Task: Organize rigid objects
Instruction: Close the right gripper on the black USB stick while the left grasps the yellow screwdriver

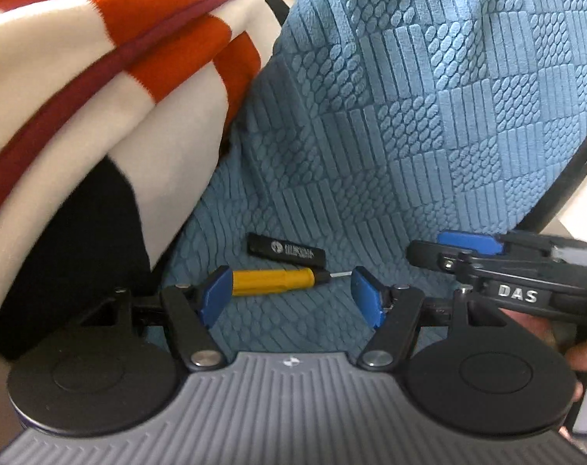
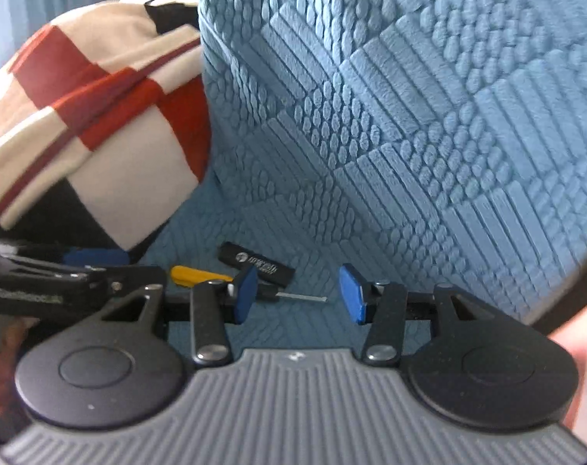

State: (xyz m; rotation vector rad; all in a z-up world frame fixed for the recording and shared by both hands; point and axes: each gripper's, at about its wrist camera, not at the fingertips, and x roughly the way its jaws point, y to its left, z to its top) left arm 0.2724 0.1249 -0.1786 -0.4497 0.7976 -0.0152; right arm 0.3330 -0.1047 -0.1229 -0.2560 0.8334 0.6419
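Note:
A yellow-handled screwdriver [image 1: 274, 281] lies flat on the blue textured cover, just beyond my left gripper [image 1: 289, 290], which is open and empty with its blue pads on either side of the tool. A black rectangular stick with white print [image 1: 286, 251] lies just behind the screwdriver. In the right wrist view the screwdriver [image 2: 194, 273] is partly hidden by my left pad; its metal shaft shows. The black stick [image 2: 256, 261] lies beyond it. My right gripper [image 2: 299, 292] is open and empty above the shaft. It also shows in the left wrist view [image 1: 460, 250].
A folded red, white and black checked blanket [image 1: 99, 97] is heaped at the left, close to the tools. The blue textured cover [image 1: 429, 97] rises like a backrest behind and to the right. The left gripper body shows at the left of the right wrist view [image 2: 61, 279].

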